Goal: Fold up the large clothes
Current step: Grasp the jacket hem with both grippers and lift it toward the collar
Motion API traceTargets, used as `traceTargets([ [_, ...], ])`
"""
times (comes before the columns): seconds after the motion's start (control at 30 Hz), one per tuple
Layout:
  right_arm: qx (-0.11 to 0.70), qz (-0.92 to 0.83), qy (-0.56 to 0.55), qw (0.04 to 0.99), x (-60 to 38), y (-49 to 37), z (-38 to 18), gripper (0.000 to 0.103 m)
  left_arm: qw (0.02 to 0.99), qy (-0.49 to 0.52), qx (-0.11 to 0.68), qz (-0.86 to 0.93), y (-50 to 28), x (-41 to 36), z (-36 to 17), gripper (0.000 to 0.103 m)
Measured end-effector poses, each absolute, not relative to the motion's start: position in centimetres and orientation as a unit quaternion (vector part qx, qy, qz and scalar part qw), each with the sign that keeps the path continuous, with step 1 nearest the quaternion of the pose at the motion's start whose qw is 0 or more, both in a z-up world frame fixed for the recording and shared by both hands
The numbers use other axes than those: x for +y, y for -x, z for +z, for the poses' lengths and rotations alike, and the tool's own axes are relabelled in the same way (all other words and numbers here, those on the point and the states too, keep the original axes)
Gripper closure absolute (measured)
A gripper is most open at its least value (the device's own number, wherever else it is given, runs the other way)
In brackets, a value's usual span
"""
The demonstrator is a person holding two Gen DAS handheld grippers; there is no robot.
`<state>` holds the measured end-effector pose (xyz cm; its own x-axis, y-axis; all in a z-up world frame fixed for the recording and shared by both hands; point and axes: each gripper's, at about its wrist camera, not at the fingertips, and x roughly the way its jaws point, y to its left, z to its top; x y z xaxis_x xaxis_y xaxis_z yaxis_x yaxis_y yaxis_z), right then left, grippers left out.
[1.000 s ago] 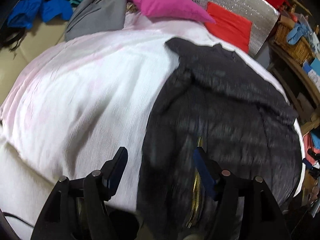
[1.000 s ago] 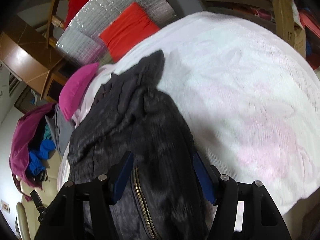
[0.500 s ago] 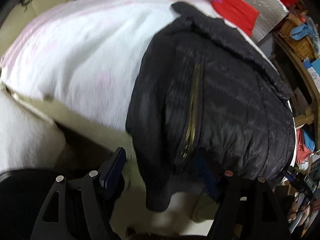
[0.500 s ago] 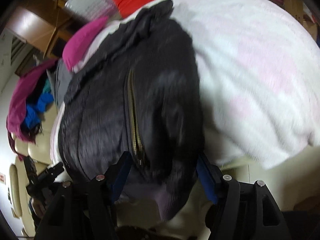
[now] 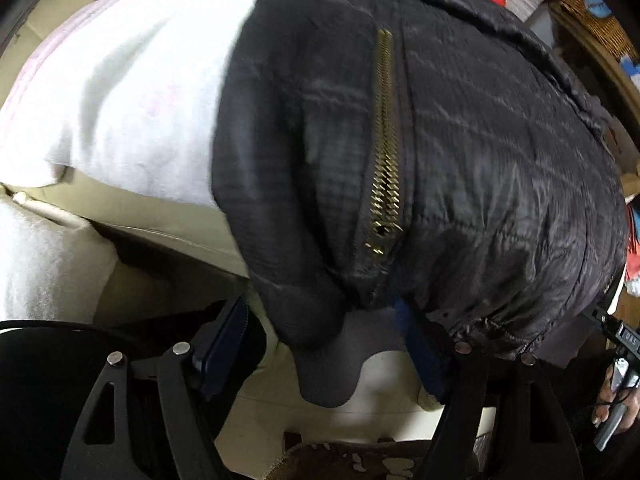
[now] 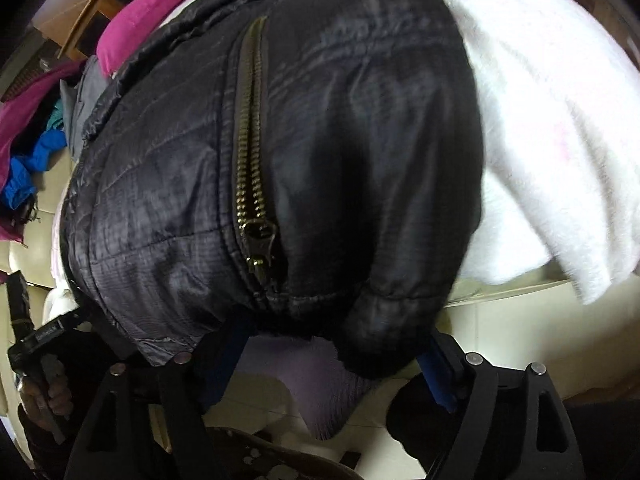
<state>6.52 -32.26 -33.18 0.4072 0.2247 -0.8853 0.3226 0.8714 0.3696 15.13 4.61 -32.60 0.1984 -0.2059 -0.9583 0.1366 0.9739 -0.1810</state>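
A black quilted jacket (image 5: 480,152) with a brass zipper (image 5: 386,152) lies on the bed, its hem and a sleeve drooping over the near edge. My left gripper (image 5: 320,352) points down at that hem, jaws opening; the sleeve's grey cuff (image 5: 328,368) hangs between the fingers with a gap on the left side. In the right wrist view the same jacket (image 6: 360,140) fills the frame. My right gripper (image 6: 332,364) straddles the hem, jaws opening, with a lilac-grey cuff (image 6: 320,392) dangling between the blue pads, which are not pressing on it.
A white and pink blanket (image 5: 132,92) covers the bed (image 6: 552,100). A pink pillow (image 6: 136,12) and a clothes pile (image 6: 24,168) sit at the far side. A wicker basket (image 5: 592,12) stands right. A hand (image 6: 44,388) holds the other gripper's handle. A patterned mat (image 5: 360,460) lies below.
Both grippers have dropped and tipped downward towards the bed's near edge. The jacket hem and cuffs now lie between the fingers, and both pairs of jaws have widened.
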Motion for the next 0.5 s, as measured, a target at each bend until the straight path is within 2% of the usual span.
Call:
traceTargets([
  [0.03, 0.541, -0.031, -0.244, 0.804, -32.1, -6.4, -33.2, 0.027, 0.771, 0.025, 0.626, -0.114, -15.0, 4.4, -32.8, 0.026],
  [0.1, 0.536, -0.029, -0.233, 0.811, -31.6, -6.1, -32.9, 0.044, 0.770, 0.019, 0.628, -0.115, -15.2, 4.1, -33.1, 0.028],
  [0.13, 0.533, -0.027, -0.235, 0.812, -31.2, -5.8, -32.8, 0.048, 0.770, 0.019, 0.626, -0.119, -15.2, 3.8, -33.1, 0.033],
  [0.2, 0.528, -0.018, -0.236, 0.816, -30.6, -5.4, -32.4, 0.065, 0.774, 0.019, 0.621, -0.120, -14.8, 3.8, -32.9, 0.056],
  [0.27, 0.526, -0.009, -0.225, 0.820, -29.6, -4.9, -31.7, 0.068, 0.778, 0.018, 0.618, -0.113, -14.7, 3.8, -32.8, 0.071],
  [0.3, 0.523, -0.001, -0.222, 0.823, -29.4, -4.6, -31.4, 0.068, 0.778, 0.020, 0.618, -0.110, -14.8, 3.8, -32.8, 0.072],
  [0.37, 0.518, 0.007, -0.231, 0.824, -29.3, -4.2, -31.3, 0.069, 0.777, 0.019, 0.619, -0.109, -14.8, 4.0, -32.9, 0.072],
  [0.4, 0.525, 0.009, -0.243, 0.816, -29.6, -4.3, -31.8, 0.068, 0.775, 0.016, 0.623, -0.102, -14.9, 3.9, -33.1, 0.067],
  [0.43, 0.532, 0.008, -0.253, 0.808, -29.7, -4.1, -32.4, 0.066, 0.772, 0.015, 0.628, -0.098, -15.2, 4.6, -33.5, 0.058],
  [0.47, 0.543, 0.000, -0.271, 0.795, -30.2, -4.4, -33.3, 0.065, 0.765, 0.011, 0.638, -0.090, -15.4, 4.3, -34.1, 0.044],
  [0.5, 0.553, -0.009, -0.288, 0.782, -30.4, -4.8, -34.2, 0.053, 0.755, 0.008, 0.651, -0.085, -15.5, 4.2, -34.8, 0.039],
])
